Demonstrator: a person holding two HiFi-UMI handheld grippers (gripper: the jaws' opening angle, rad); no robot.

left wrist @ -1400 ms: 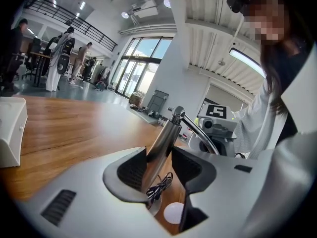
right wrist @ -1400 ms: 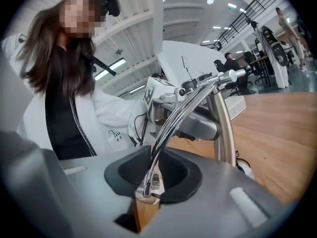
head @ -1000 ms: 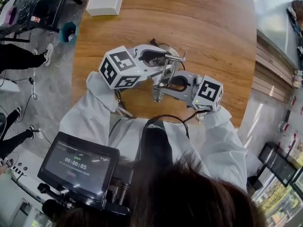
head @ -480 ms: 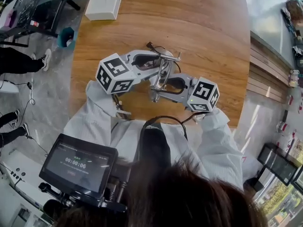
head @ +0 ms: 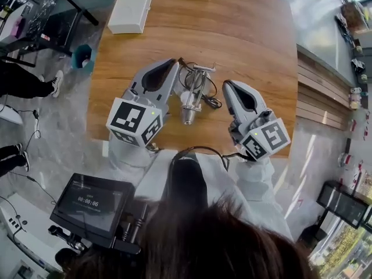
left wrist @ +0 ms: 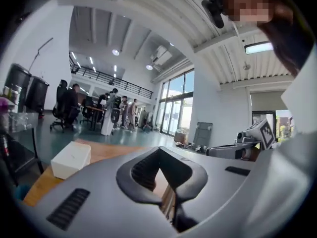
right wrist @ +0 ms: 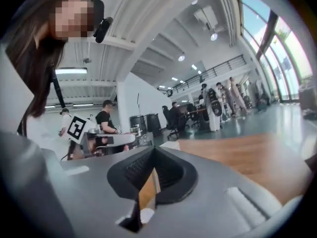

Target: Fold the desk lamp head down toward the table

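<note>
A small metal desk lamp (head: pixel 196 89) lies low on the round wooden table (head: pixel 261 45), its cone head (head: pixel 188 116) towards me and its dark cable (head: pixel 213 102) coiled beside it. My left gripper (head: pixel 170 64) hangs to the lamp's left, clear of it. Its jaws are closing and stand almost together, with nothing between them (left wrist: pixel 159 151). To the right of the lamp, also apart from it, my right gripper (head: pixel 228 85) is shut and empty (right wrist: pixel 153 151). Both point roughly level across the table.
A white box (head: pixel 131 9) sits at the table's far left edge and shows in the left gripper view (left wrist: pixel 71 158). A teal bin (head: pixel 83 40) stands on the floor beside the table. A screen (head: pixel 93 204) is mounted near my chest. People stand in the hall beyond.
Both grippers have come off the lamp, risen and swung apart to either side. Their jaws, open around the lamp's arm before, are now drawn together.
</note>
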